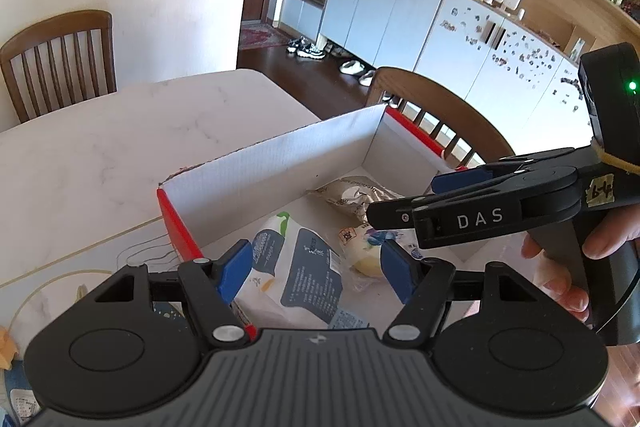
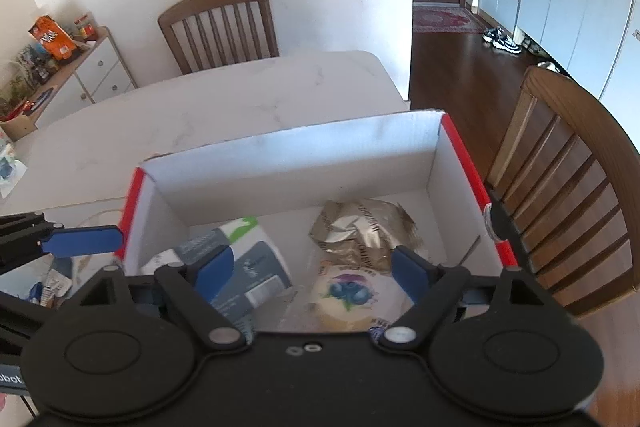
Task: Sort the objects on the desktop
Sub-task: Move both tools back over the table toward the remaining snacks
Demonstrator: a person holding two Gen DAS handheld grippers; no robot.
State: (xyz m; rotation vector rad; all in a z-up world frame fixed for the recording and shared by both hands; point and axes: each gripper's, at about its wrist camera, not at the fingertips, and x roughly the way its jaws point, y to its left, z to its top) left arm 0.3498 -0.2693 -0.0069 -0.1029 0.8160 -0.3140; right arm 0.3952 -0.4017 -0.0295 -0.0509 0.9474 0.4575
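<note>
Here both grippers hover over the open box (image 2: 304, 163) on the counter (image 1: 100, 155), fingers spread wide and holding nothing. Three packets already lie inside; the round blueberry bun (image 2: 352, 297) sits just below the right gripper (image 2: 312, 273), nearer it than the left gripper (image 1: 316, 269).

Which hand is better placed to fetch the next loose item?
Left, probably: the left gripper sits by the white cardboard box's red-edged wall, nearest small packets on the table; both are open and empty.
</note>
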